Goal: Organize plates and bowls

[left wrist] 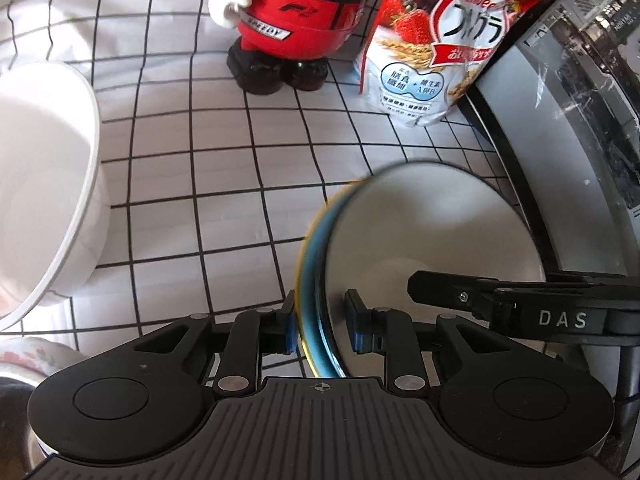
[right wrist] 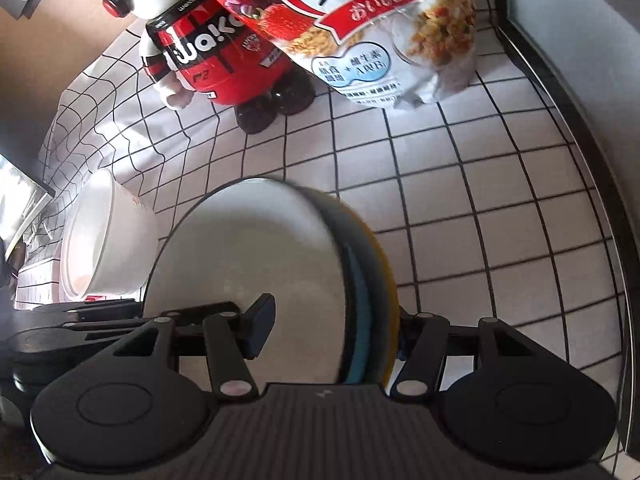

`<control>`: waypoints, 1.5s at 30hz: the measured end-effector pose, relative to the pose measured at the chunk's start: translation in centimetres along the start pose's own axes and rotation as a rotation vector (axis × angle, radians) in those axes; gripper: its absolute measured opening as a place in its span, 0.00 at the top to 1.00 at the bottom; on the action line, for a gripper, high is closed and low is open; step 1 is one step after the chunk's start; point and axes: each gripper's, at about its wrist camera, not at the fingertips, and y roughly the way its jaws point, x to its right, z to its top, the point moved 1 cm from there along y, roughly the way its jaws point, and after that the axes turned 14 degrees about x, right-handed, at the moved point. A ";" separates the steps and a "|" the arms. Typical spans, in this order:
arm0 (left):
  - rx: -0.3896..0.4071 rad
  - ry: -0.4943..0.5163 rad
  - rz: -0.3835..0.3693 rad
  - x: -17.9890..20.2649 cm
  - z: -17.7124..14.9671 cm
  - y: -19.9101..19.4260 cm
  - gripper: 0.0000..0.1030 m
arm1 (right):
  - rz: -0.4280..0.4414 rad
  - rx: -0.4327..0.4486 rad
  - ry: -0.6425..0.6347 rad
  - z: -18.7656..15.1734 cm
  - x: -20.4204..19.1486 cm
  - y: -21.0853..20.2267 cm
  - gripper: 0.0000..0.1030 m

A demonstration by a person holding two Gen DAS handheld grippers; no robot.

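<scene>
A stack of plates [left wrist: 424, 240], white on top with blue and yellow rims below, is held between both grippers above the checked tablecloth. My left gripper [left wrist: 322, 326] straddles the stack's rim, one blue pad against the outer edge and the other over the white face. My right gripper [right wrist: 332, 332] straddles the same stack [right wrist: 256, 264] from the opposite side. The right gripper's arm [left wrist: 520, 304] shows across the plate in the left wrist view. A white bowl [left wrist: 44, 184] stands at the left; it also shows in the right wrist view [right wrist: 108, 240].
A red and black figurine [left wrist: 288, 20] and a cereal bag [left wrist: 436, 40] stand at the back of the tablecloth [left wrist: 224, 184]. A dark-framed appliance [left wrist: 580, 120] runs along the right. A floral dish [left wrist: 36, 356] lies at lower left.
</scene>
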 end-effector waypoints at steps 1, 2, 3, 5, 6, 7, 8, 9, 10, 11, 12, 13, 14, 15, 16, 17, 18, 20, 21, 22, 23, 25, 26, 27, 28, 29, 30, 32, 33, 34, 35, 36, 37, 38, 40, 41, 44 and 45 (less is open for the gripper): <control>0.010 -0.003 -0.001 0.1 -0.1 -0.3 0.76 | -0.012 0.010 -0.013 -0.1 0.1 -0.2 0.43; 0.027 -0.006 0.006 0.2 -0.1 -0.7 0.76 | -0.014 0.024 -0.027 -0.1 0.2 -0.6 0.44; 0.049 -0.011 0.029 0.3 -0.2 -1.1 0.77 | -0.006 0.044 -0.039 0.0 0.2 -1.1 0.44; 0.070 -0.045 0.055 0.4 -0.4 -1.6 0.78 | 0.004 0.086 -0.058 0.3 0.3 -2.2 0.44; 0.078 -0.068 0.068 0.4 -0.5 -1.9 0.78 | 0.004 0.103 -0.079 0.4 0.3 -2.7 0.44; 0.094 -0.086 0.086 0.5 -0.6 -2.4 0.78 | 0.008 0.115 -0.104 0.5 0.2 -3.2 0.43; 0.118 -0.096 0.105 0.6 -0.7 -3.0 0.78 | 0.016 0.122 -0.127 0.6 0.2 -3.6 0.42; 0.141 -0.107 0.121 0.8 -0.7 -3.6 0.78 | 0.025 0.125 -0.151 0.5 0.2 -3.9 0.41; 0.160 -0.125 0.132 1.0 -0.9 -4.3 0.78 | 0.028 0.126 -0.167 0.5 0.2 -4.0 0.41; 0.178 -0.146 0.140 1.0 -1.0 -4.9 0.78 | 0.027 0.126 -0.179 0.3 0.4 -4.2 0.41; 0.190 -0.166 0.142 1.0 -1.1 -5.5 0.78 | 0.027 0.123 -0.186 0.2 0.6 -4.3 0.41; 0.199 -0.188 0.142 0.9 -1.2 -6.0 0.78 | 0.030 0.122 -0.188 0.0 0.7 -4.4 0.41; 0.208 -0.210 0.142 0.8 -1.3 -6.4 0.78 | 0.031 0.122 -0.187 -0.1 0.9 -4.6 0.41; 0.216 -0.226 0.140 0.7 -1.4 -6.8 0.78 | 0.028 0.127 -0.189 -0.3 1.0 -4.8 0.41; 0.223 -0.240 0.136 0.6 -1.4 -7.3 0.78 | 0.022 0.137 -0.199 -0.4 0.8 -5.2 0.41; 0.230 -0.250 0.139 0.4 -1.4 -7.9 0.79 | 0.015 0.150 -0.215 -0.5 0.6 -5.6 0.41; 0.245 -0.258 0.144 0.1 -1.3 -8.7 0.79 | 0.004 0.166 -0.235 -0.4 0.2 -6.0 0.41; 0.284 -0.269 0.148 -0.9 -0.7 -10.4 0.79 | -0.024 0.203 -0.272 0.0 -0.8 -6.9 0.41; 0.306 -0.272 0.153 -1.7 -0.3 -11.4 0.79 | -0.030 0.221 -0.280 0.3 -1.4 -7.4 0.41; 0.328 -0.274 0.165 -2.6 0.2 -12.4 0.79 | -0.027 0.238 -0.279 0.7 -2.1 -8.0 0.41; 0.349 -0.273 0.184 -3.9 0.8 -13.3 0.79 | -0.020 0.250 -0.272 1.0 -2.8 -8.4 0.41; 0.365 -0.274 0.239 -6.7 1.8 -14.4 0.79 | -0.006 0.263 -0.256 1.9 -4.6 -8.8 0.41; 0.356 -0.284 0.281 -8.4 2.4 -14.7 0.79 | -0.005 0.261 -0.244 2.4 -5.6 -8.6 0.41; 0.339 -0.288 0.322 -9.7 2.8 -14.7 0.79 | 0.001 0.252 -0.234 2.8 -6.8 -8.1 0.41; 0.325 -0.287 0.363 -11.2 3.2 -14.7 0.79 | 0.012 0.240 -0.229 3.2 -8.0 -7.5 0.41; 0.315 -0.280 0.398 -12.6 3.6 -14.6 0.79 | 0.025 0.225 -0.230 3.5 -9.5 -6.6 0.41; 0.308 -0.274 0.420 -13.6 3.8 -14.4 0.79 | 0.034 0.210 -0.237 3.7 -11.1 -5.5 0.41; 0.291 -0.281 0.411 -15.8 4.2 -13.9 0.79 | 0.043 0.180 -0.262 3.9 -14.3 -2.9 0.41; 0.285 -0.281 0.392 -16.7 4.4 -13.8 0.79 | 0.044 0.164 -0.275 3.9 -15.8 -1.5 0.41; 0.276 -0.279 0.378 -17.4 4.6 -13.3 0.79 | 0.041 0.148 -0.281 3.9 -17.1 -0.2 0.41; 0.265 -0.279 0.369 -18.0 4.7 -12.8 0.79 | 0.032 0.129 -0.277 4.0 -18.2 1.2 0.41; 0.253 -0.280 0.357 -18.6 4.8 -12.3 0.79 | 0.021 0.108 -0.265 4.0 -19.0 2.6 0.41; 0.241 -0.277 0.347 -19.0 5.0 -11.6 0.79 | 0.010 0.089 -0.249 3.9 -19.6 3.8 0.41; 0.227 -0.270 0.336 -19.4 5.1 -11.0 0.78 | -0.001 0.074 -0.234 3.7 -20.0 4.8 0.41; 0.198 -0.258 0.322 -20.1 5.3 -10.0 0.78 | -0.016 0.046 -0.210 3.3 -20.6 6.4 0.41; 0.189 -0.257 0.312 -20.3 5.2 -9.5 0.78 | -0.018 0.032 -0.199 3.1 -20.7 7.2 0.41; 0.155 -0.270 0.276 -21.1 4.8 -8.1 0.77 | -0.031 -0.029 -0.185 2.1 -21.0 9.4 0.62; 0.141 -0.276 0.261 -21.3 4.7 -7.6 0.77 | -0.025 -0.061 -0.175 1.8 -21.1 10.0 0.71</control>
